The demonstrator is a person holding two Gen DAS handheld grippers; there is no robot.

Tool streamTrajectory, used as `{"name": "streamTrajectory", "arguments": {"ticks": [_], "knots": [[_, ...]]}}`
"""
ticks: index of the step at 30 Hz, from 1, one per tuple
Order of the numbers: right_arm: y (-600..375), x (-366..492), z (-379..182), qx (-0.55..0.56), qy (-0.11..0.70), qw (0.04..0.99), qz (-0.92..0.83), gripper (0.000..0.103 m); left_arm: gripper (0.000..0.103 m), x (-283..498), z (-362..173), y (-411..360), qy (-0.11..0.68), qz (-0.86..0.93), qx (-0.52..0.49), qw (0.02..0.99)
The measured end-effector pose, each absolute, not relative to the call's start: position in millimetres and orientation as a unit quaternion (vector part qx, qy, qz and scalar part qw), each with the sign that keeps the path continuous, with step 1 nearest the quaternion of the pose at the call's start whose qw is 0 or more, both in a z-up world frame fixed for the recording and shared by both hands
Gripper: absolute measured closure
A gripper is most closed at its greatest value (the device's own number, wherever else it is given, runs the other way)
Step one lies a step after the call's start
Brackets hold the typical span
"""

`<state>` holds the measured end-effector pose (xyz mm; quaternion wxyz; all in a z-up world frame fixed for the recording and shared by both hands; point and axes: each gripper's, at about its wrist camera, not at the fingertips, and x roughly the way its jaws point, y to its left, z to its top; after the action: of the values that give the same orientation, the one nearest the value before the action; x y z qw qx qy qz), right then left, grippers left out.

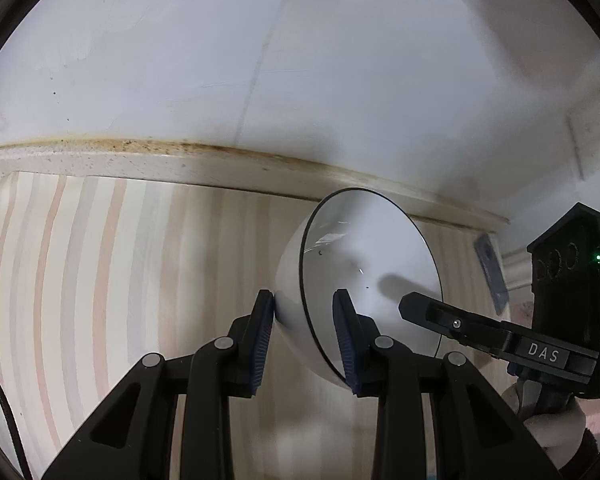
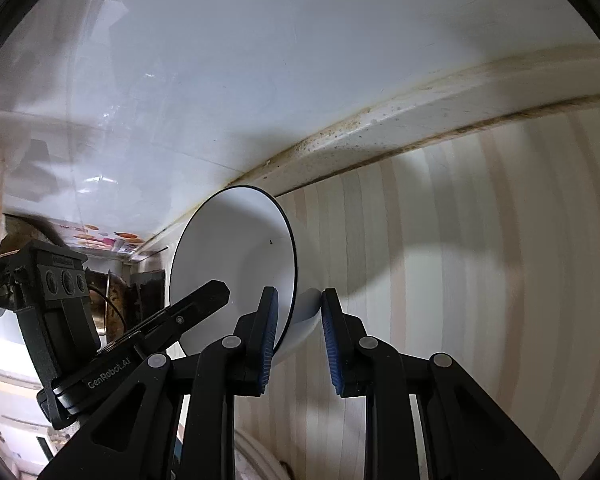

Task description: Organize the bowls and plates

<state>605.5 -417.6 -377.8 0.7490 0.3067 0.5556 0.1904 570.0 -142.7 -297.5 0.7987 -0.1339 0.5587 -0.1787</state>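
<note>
A white bowl (image 1: 364, 256) with a thin dark rim is held on edge in the air, over a striped surface. My left gripper (image 1: 306, 300) is shut on its rim, one pad outside the wall and one inside. My right gripper (image 2: 298, 298) is shut on the opposite rim of the same bowl (image 2: 236, 256), one pad inside and one outside. Each gripper shows in the other's view: the right one (image 1: 480, 324) at the bowl's right, the left one (image 2: 180, 312) at the bowl's left.
A striped beige surface (image 1: 100, 280) meets a stained raised ledge (image 1: 180, 164) under a white tiled wall (image 1: 300, 60). A round metal vessel (image 2: 108, 300) and clutter sit at the left of the right wrist view. A white curved rim (image 2: 260, 460) shows at the bottom.
</note>
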Motion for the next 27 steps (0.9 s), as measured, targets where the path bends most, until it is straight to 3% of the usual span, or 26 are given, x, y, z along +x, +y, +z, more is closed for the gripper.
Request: {"name": "streamTrajectory", "arguments": {"ticks": [14,27], "knots": [[-452.9,498.0,-323.1,0.306,0.524,0.781,0.149,0.079,0.075,483.3,-243.2,-190.8,0.545,-0.244,-0.097,0.796],[-474.6,368.2,-320.9,0.324,0.524,0.782,0.096,0.079,0.075,397.5,-246.1,-231.9,0.553,-0.310,-0.047,0.772]]}}
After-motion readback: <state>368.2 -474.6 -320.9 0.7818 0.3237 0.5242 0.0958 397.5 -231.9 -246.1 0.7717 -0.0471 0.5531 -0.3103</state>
